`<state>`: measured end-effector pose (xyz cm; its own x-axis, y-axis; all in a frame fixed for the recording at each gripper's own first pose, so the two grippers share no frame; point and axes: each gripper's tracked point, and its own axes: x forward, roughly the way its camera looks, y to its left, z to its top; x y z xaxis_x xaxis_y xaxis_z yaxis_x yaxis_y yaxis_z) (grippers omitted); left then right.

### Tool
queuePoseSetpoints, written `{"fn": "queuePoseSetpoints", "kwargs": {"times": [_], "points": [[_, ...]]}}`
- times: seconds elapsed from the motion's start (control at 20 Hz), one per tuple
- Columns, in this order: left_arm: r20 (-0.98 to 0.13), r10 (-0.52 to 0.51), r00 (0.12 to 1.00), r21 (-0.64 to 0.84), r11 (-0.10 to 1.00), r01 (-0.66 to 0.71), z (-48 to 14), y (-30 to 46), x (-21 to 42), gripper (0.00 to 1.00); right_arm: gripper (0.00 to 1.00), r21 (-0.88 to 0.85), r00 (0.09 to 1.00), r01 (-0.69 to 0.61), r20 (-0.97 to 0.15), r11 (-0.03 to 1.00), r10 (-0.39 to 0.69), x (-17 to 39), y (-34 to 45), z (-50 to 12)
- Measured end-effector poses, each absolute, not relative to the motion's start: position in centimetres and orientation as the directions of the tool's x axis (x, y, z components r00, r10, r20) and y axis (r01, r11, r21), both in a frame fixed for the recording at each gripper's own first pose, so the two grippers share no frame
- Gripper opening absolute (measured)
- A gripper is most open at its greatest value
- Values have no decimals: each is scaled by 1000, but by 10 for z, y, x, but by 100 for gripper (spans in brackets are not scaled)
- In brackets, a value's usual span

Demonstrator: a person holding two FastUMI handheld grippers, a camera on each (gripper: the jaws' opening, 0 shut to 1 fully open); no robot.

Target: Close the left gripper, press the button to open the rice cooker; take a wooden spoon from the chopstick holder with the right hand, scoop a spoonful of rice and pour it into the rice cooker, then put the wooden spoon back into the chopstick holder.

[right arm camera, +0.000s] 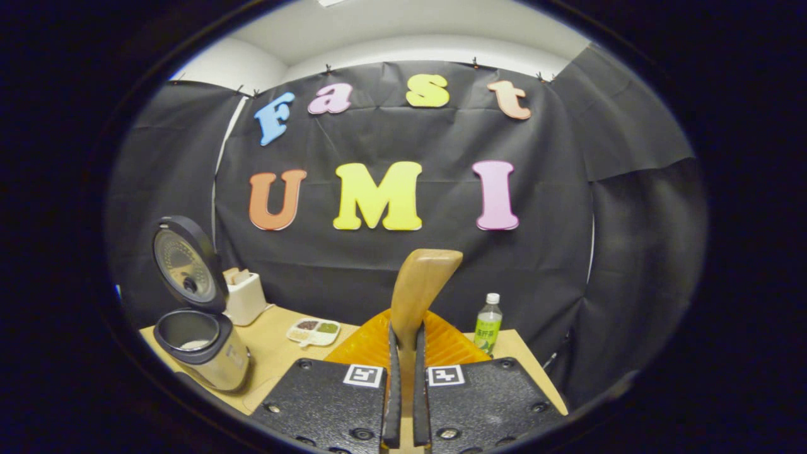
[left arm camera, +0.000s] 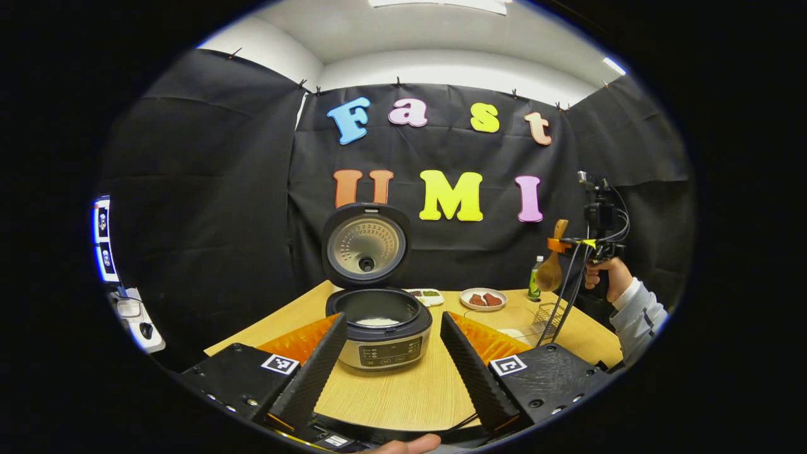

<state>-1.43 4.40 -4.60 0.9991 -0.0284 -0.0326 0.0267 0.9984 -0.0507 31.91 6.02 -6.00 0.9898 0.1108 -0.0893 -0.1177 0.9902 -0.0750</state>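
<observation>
While the light wooden table point(left arm camera: 403, 391) carries everything, the biggest thing on it is the round silver-and-black rice cooker point(left arm camera: 381, 334), its lid point(left arm camera: 367, 244) swung upright and its pot showing a little white rice at the bottom. In the left gripper view, the left gripper point(left arm camera: 386, 366) sits low in front of the cooker with its two fingers spread wide, nothing between them. Off to the right, a hand point(left arm camera: 602, 274) in a grey sleeve holds the right gripper point(right arm camera: 403, 378) well above the table. Its fingers are pinched on the handle of the wooden spoon point(left arm camera: 551, 265), whose long axis runs nearly upright: bowl hanging down, handle end pointing up. Below the spoon stands a small wire chopstick holder point(left arm camera: 547, 315). Nearby are a green plastic bottle point(right arm camera: 488, 328) and a small white plate point(left arm camera: 483, 299) with brown pieces.
</observation>
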Motion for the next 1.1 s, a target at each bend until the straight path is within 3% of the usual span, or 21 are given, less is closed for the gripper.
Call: {"fn": "queuePoseSetpoints", "kwargs": {"times": [0.35,0.75,1.1], "points": [[-44,-8,999,-42,999,7,-47,47,-10,95,13,-5,982,-39,-187,999,37,337,3,-121],[-48,-6,999,-32,999,5,-45,35,-4,95,14,112,951,-29,-304,993,62,337,-11,-191],[-32,14,999,-19,1000,-15,-25,33,2,95,18,175,934,-13,-348,984,75,339,-19,-214]]}}
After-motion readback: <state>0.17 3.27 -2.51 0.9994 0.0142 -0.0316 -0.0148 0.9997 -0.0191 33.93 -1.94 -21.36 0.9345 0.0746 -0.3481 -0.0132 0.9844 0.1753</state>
